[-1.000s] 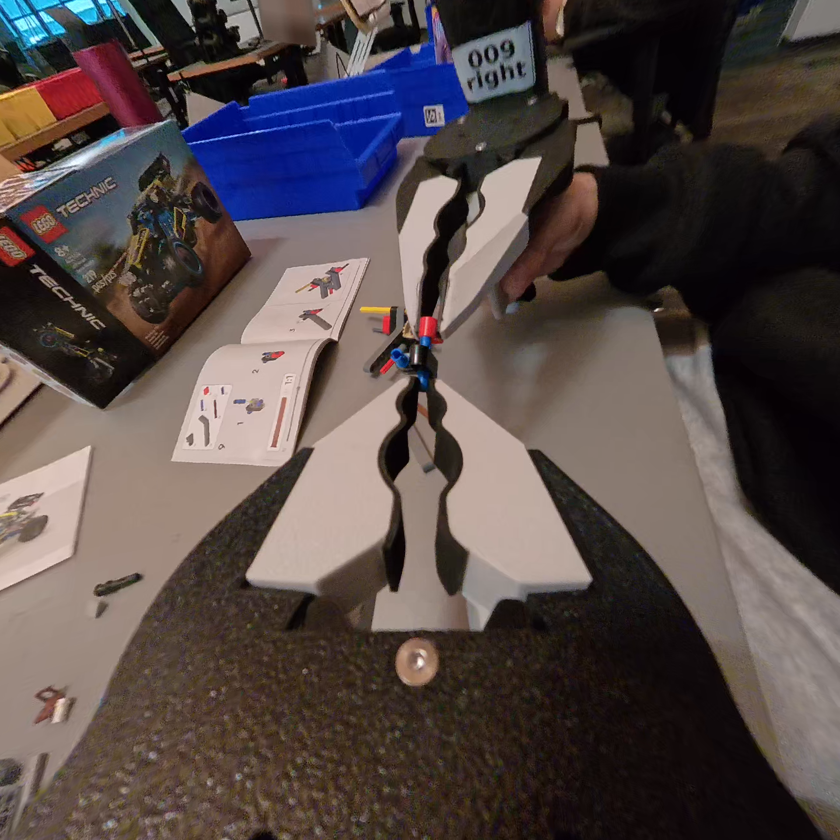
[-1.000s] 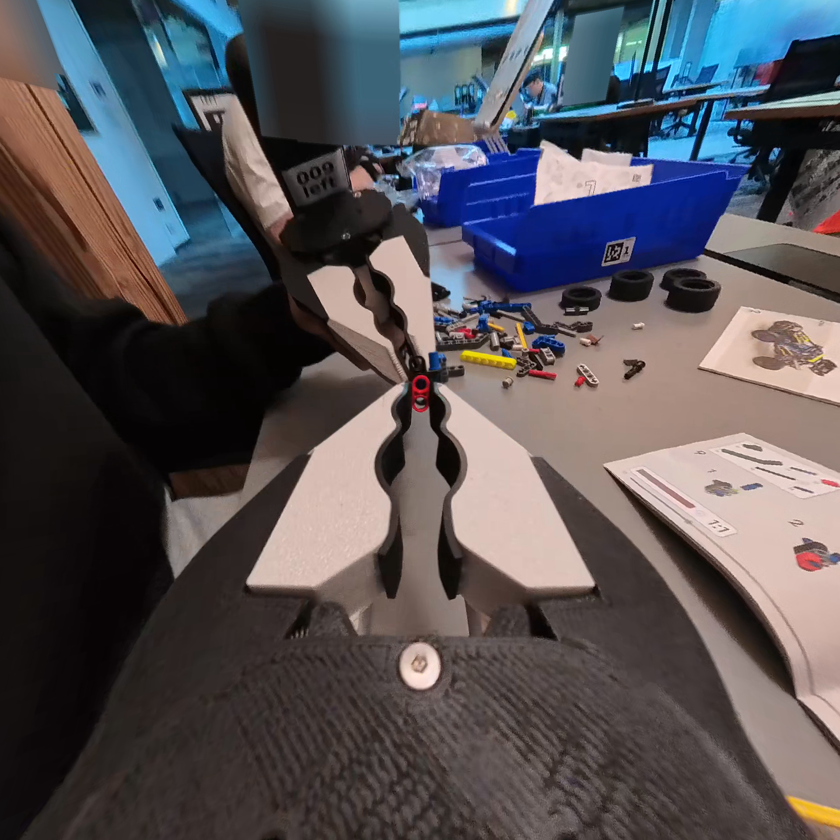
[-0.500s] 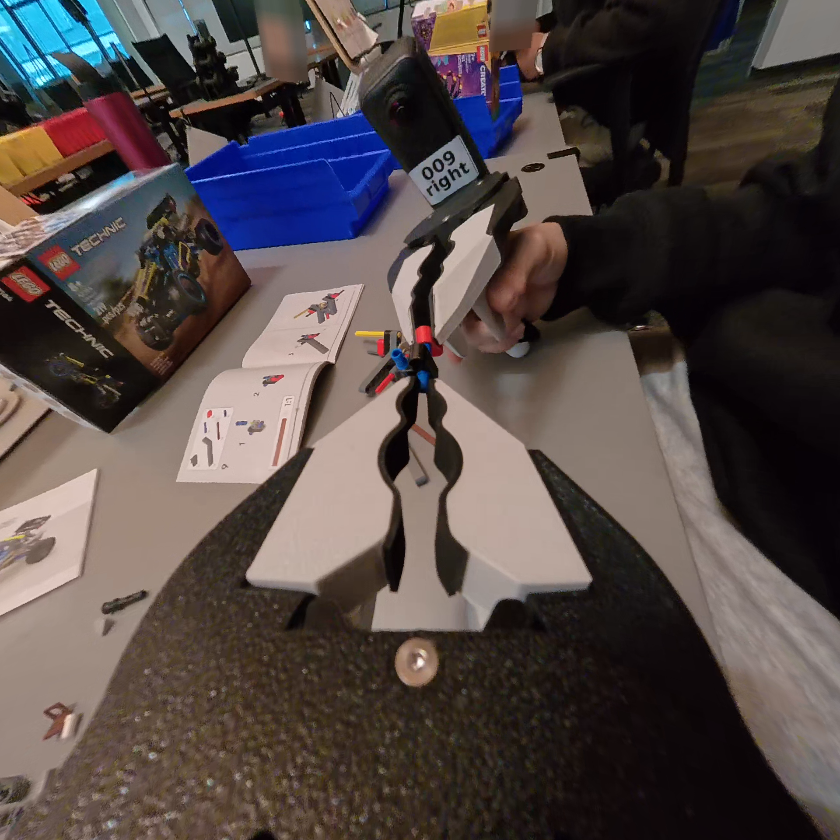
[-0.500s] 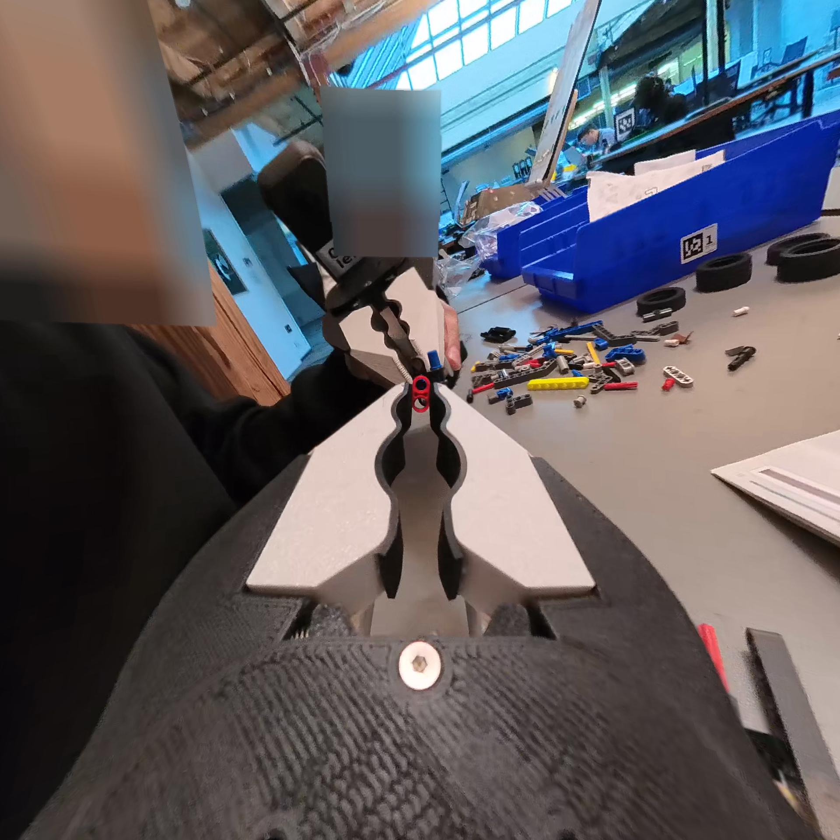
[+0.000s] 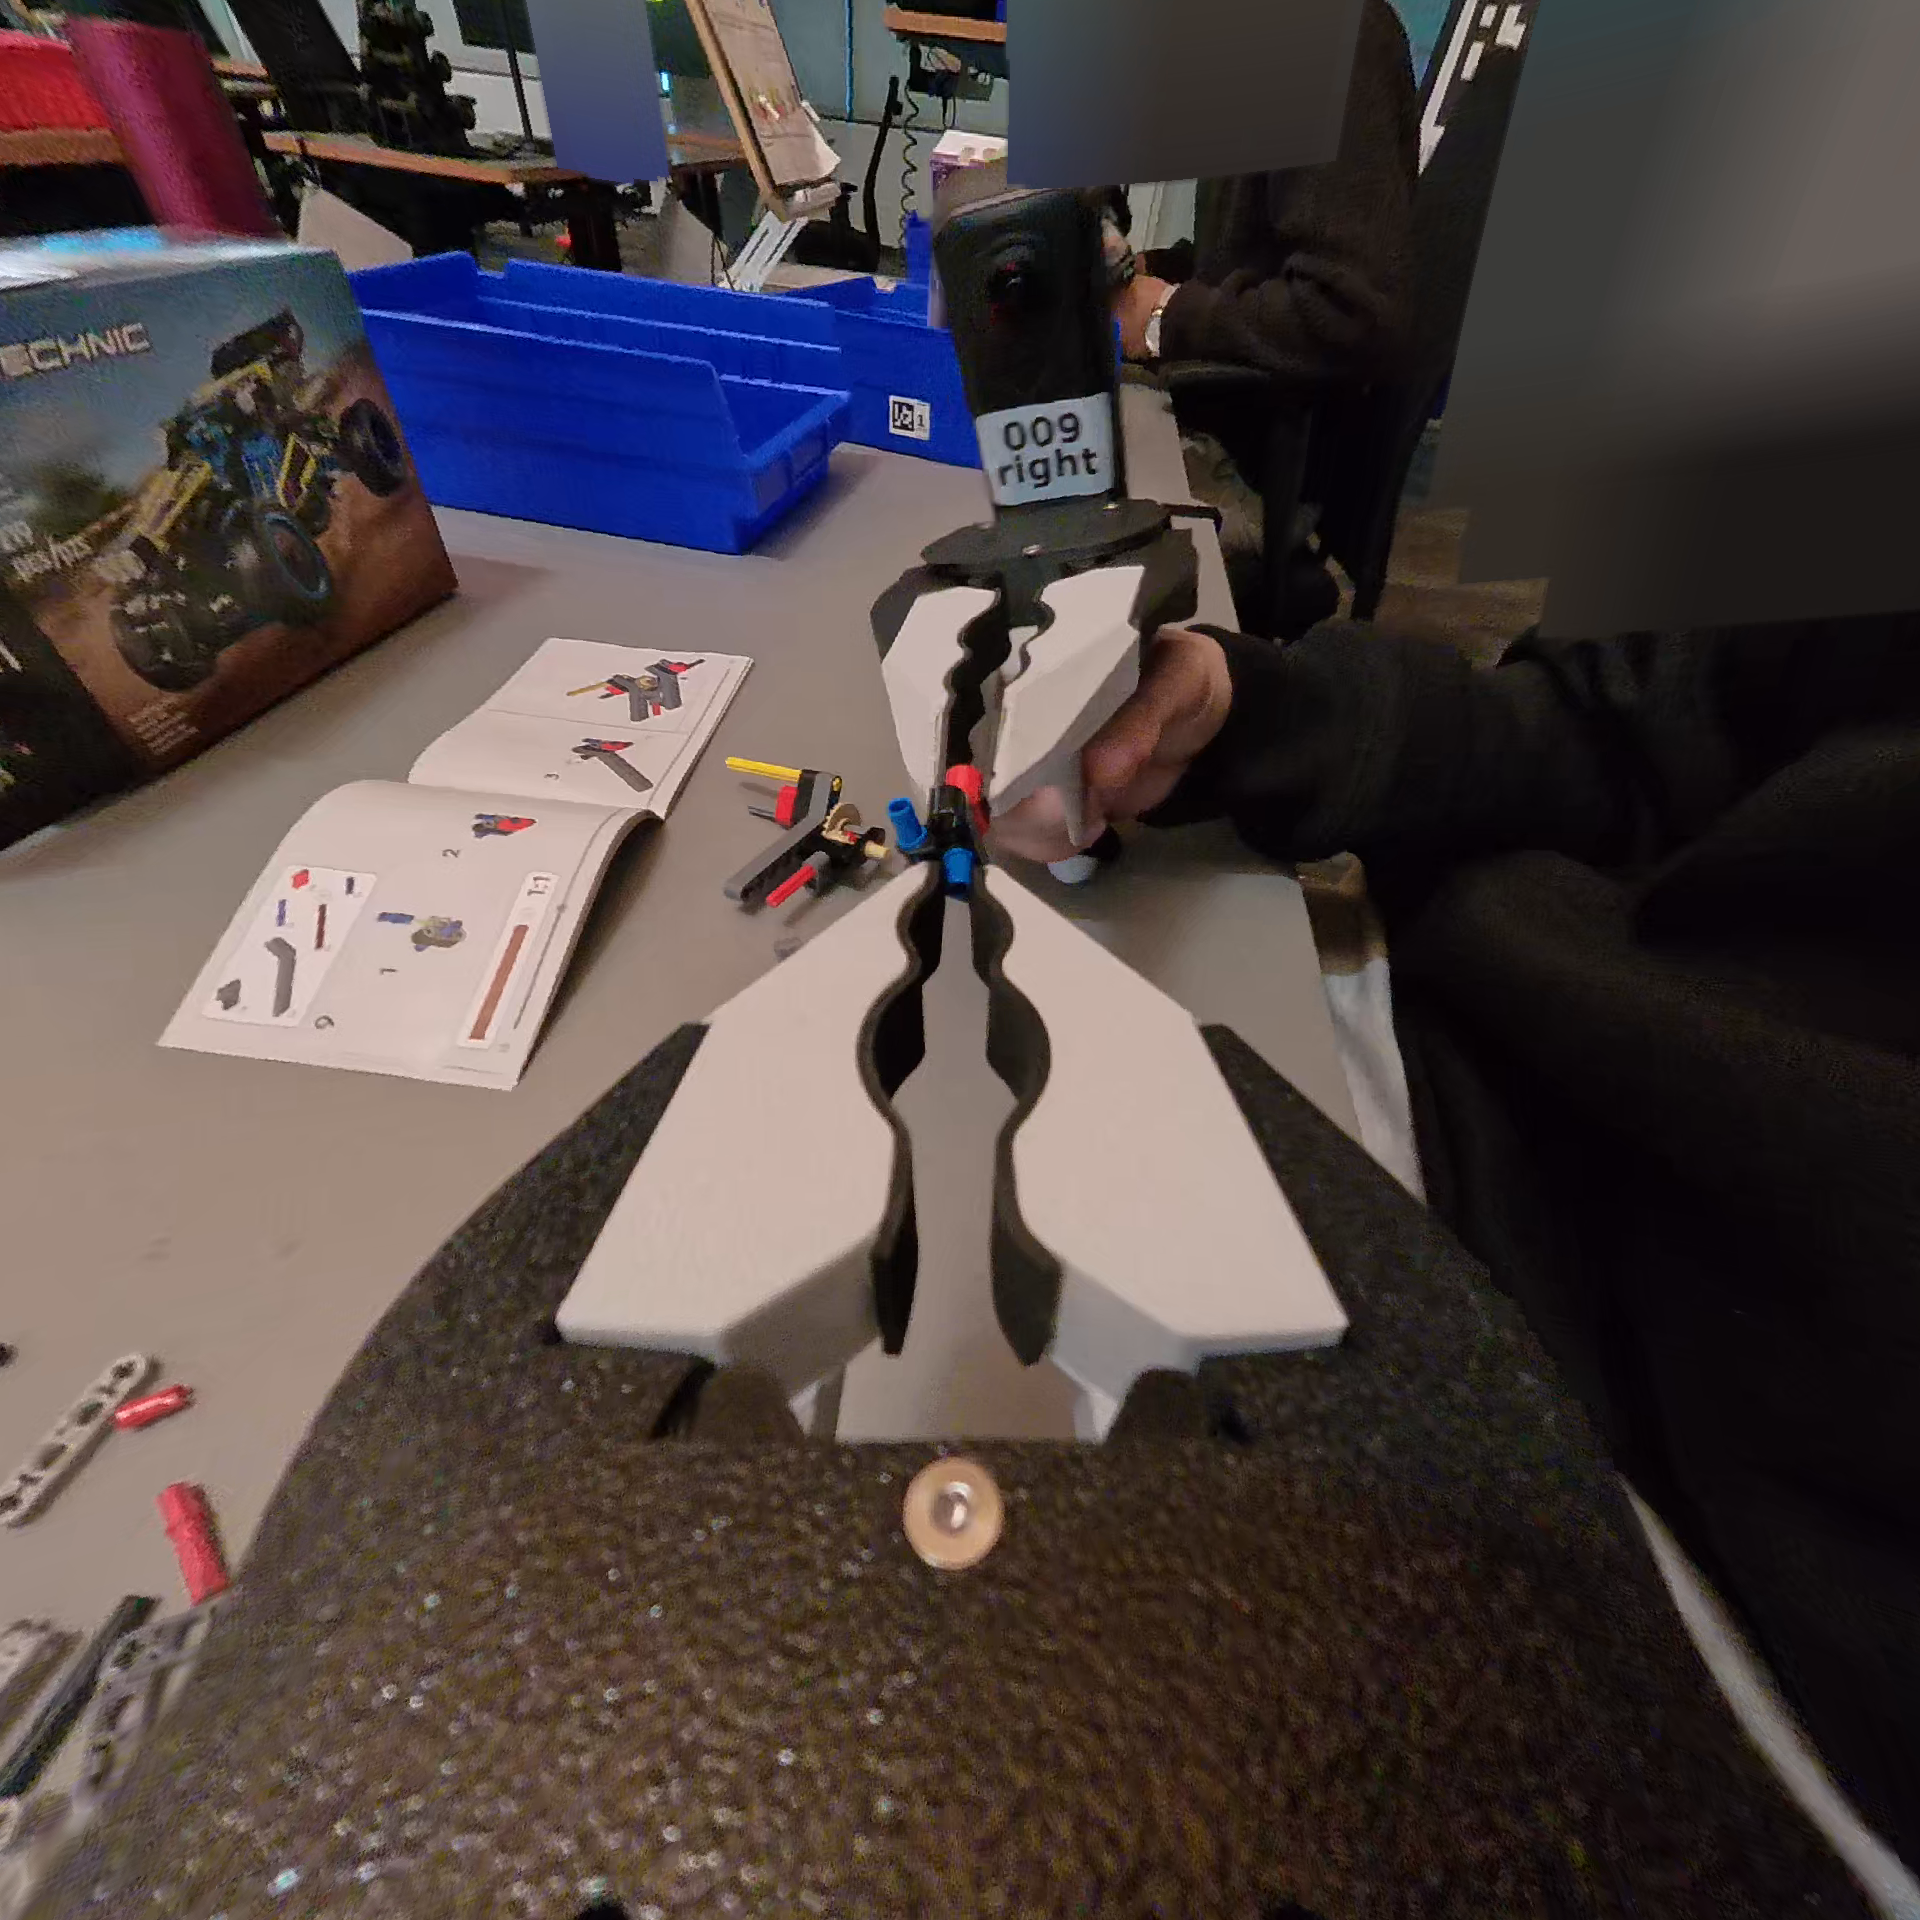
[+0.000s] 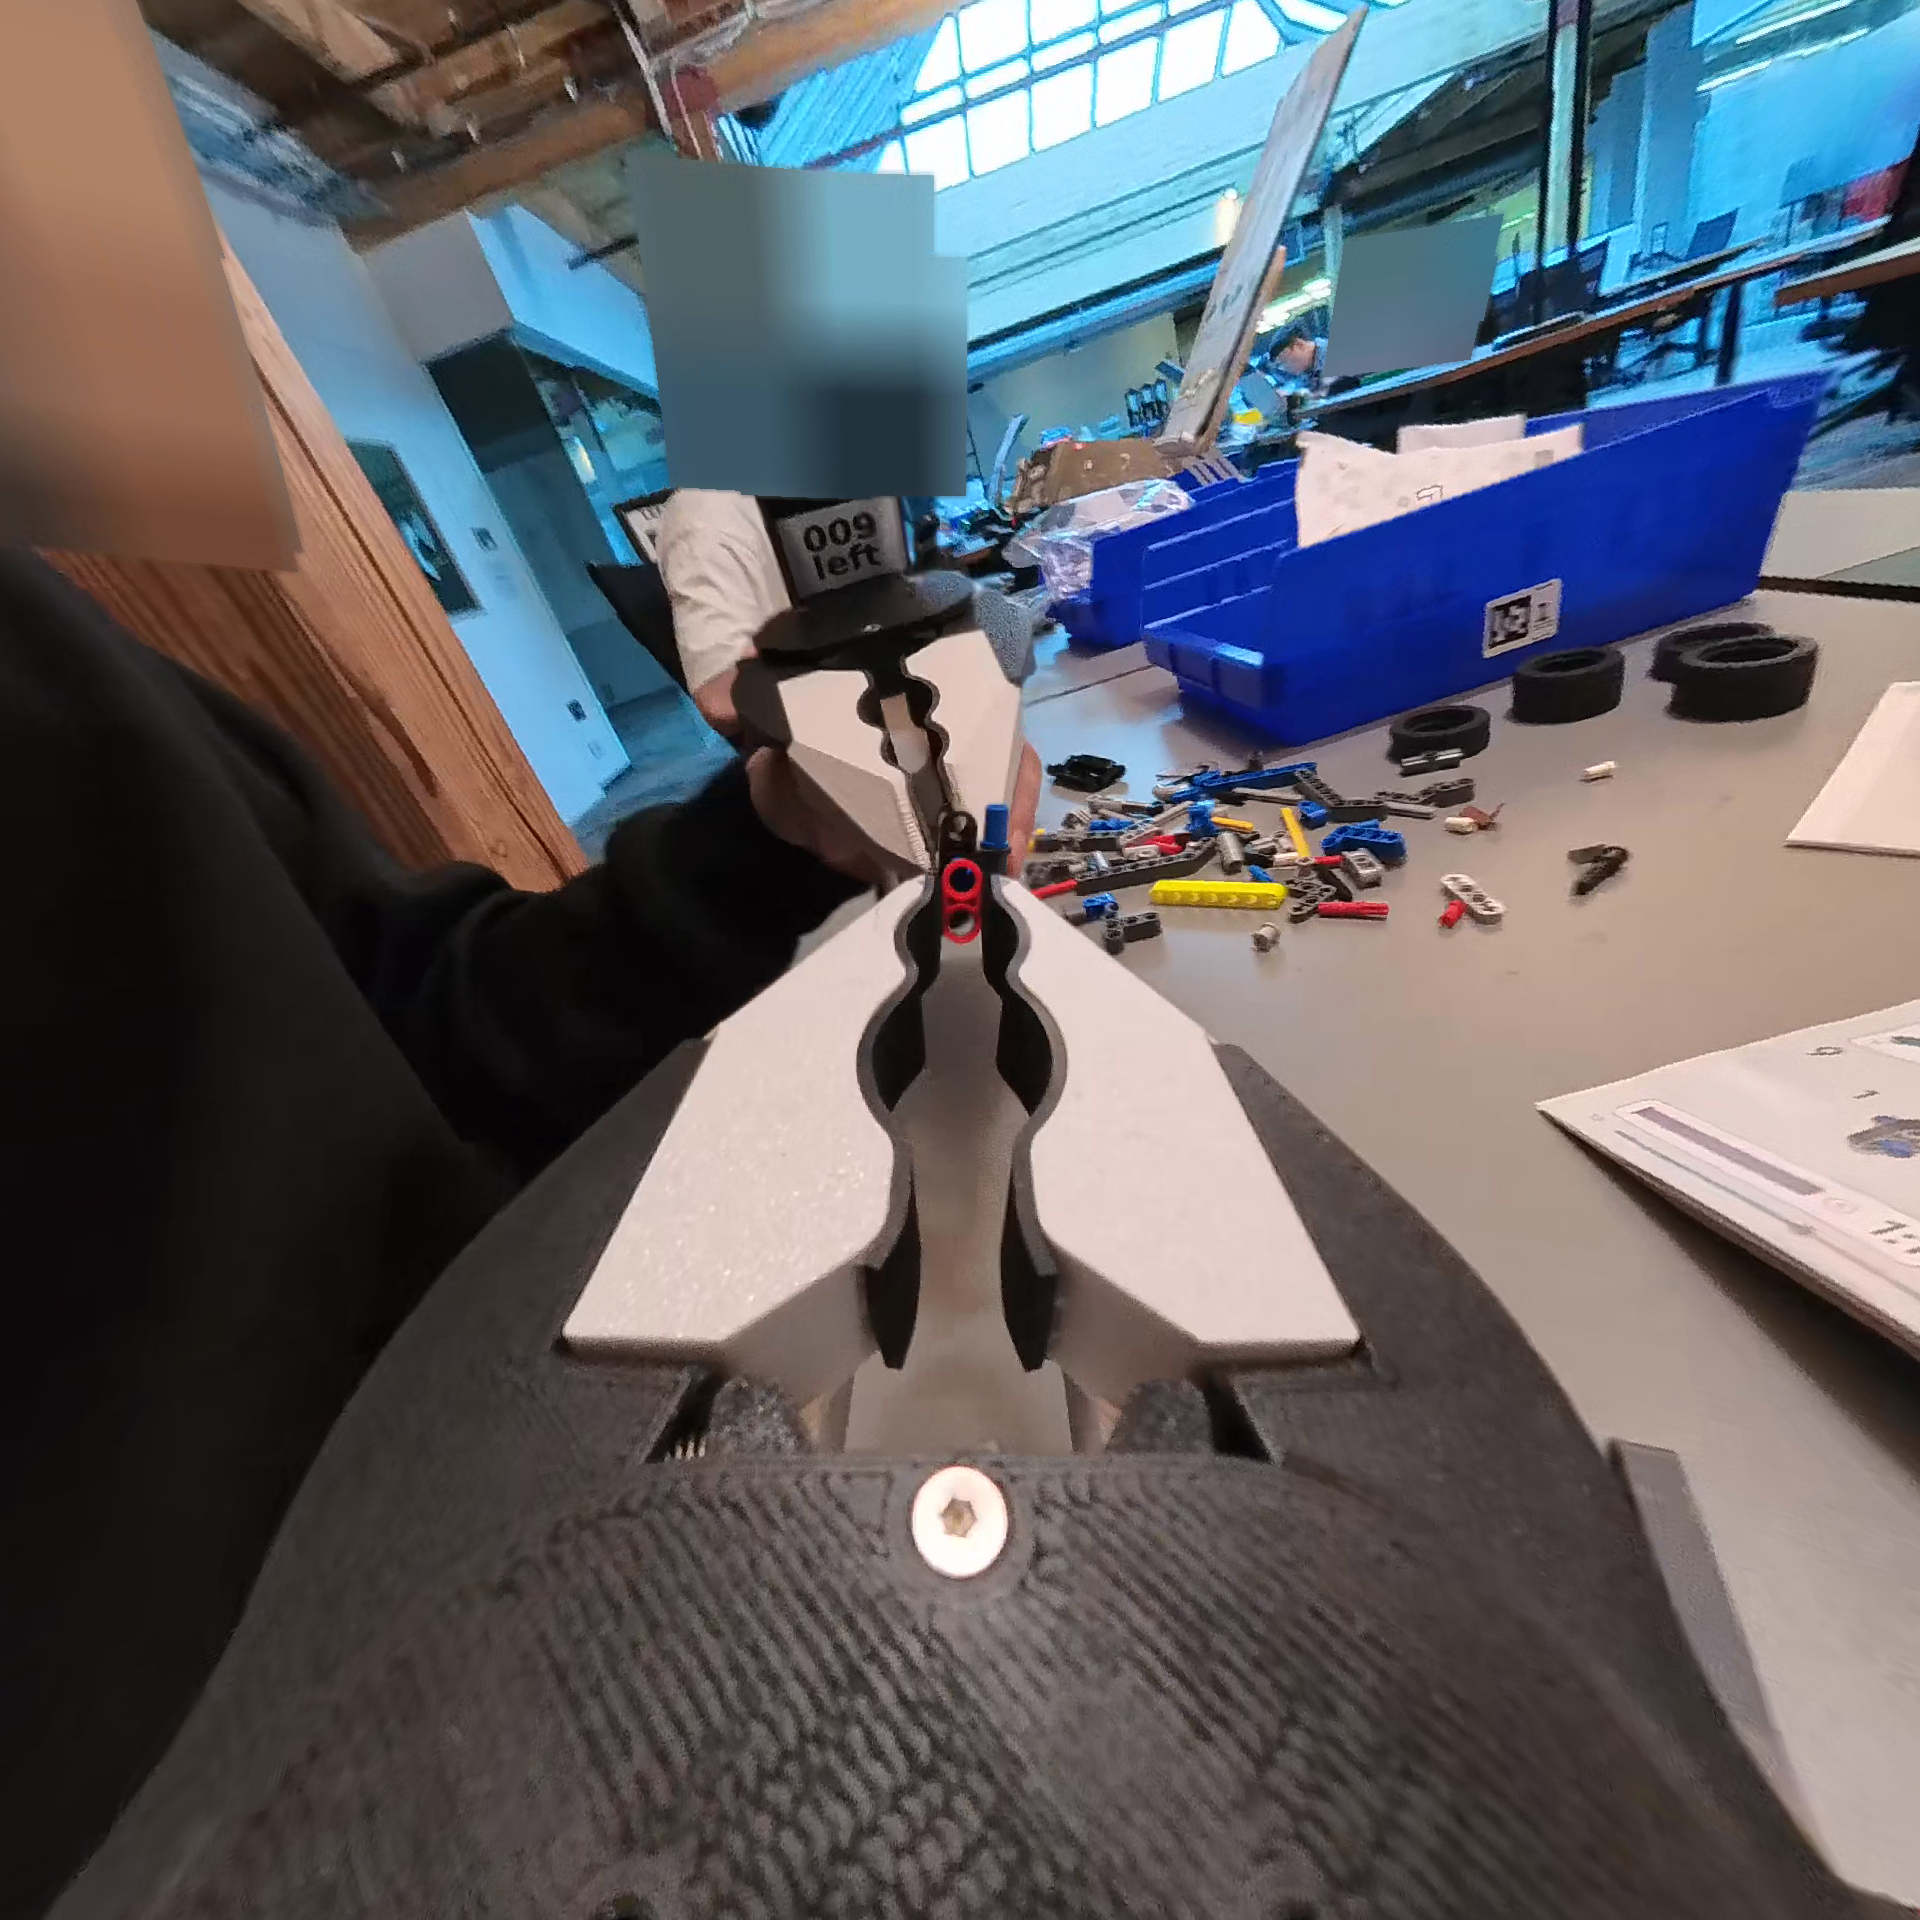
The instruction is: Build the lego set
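A small black, red and blue plastic lego assembly (image 5: 951, 826) is pinched between both tools' tips, above the grey counter (image 5: 312, 1195).

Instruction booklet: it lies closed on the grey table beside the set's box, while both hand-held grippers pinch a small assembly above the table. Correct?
Not quite. The instruction booklet lies open, its pages showing, as the left wrist view shows. The rest holds: it is on the grey table beside the box, while the left hand-held gripper and right hand-held gripper pinch the small assembly.
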`<state>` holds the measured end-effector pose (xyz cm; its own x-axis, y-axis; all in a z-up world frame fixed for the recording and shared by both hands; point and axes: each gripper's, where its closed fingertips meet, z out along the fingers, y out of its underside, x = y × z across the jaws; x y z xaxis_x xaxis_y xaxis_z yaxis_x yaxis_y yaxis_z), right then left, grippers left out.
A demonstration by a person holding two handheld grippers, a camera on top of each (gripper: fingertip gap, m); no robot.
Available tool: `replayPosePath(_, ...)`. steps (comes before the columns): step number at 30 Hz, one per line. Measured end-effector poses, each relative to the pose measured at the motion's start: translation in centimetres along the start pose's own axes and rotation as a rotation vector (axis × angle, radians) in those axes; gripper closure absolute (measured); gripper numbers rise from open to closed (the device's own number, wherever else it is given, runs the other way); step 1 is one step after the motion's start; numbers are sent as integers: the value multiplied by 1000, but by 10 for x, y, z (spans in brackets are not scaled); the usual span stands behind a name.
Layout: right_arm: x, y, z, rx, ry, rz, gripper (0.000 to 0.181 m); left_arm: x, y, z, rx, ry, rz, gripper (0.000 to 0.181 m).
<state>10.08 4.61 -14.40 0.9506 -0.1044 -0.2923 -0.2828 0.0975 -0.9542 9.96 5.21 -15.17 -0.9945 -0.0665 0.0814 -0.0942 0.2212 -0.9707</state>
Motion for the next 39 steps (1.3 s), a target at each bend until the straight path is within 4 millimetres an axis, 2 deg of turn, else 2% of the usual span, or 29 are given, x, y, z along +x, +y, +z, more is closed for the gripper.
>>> replayPosePath(5,5,8,-1,-116,100,-240,175,-1,9,3,-17,58,-165,179)
replayPosePath(7,6,12,0,-160,115,-267,175,-2,12,3,-24,49,-112,179)
replayPosePath(14,-3,-1,3,41,-32,91,175,1,-1,-4,50,-4,154,179)
replayPosePath(17,-10,-13,2,144,-123,198,176,4,-10,-4,104,22,96,180)
replayPosePath(23,-10,-18,1,164,-120,194,176,3,-16,-4,53,-14,50,180)
replayPosePath(26,-4,-7,2,68,-28,71,175,0,-8,-5,-55,-74,80,180)
replayPosePath(29,-4,-7,1,-13,21,-43,175,1,-11,-2,-60,-88,102,180)
replayPosePath(35,-1,11,2,-185,88,-185,175,3,4,-1,-126,-66,157,180)
replayPosePath(39,-1,22,0,-381,133,-332,175,4,15,1,-198,-64,228,180)
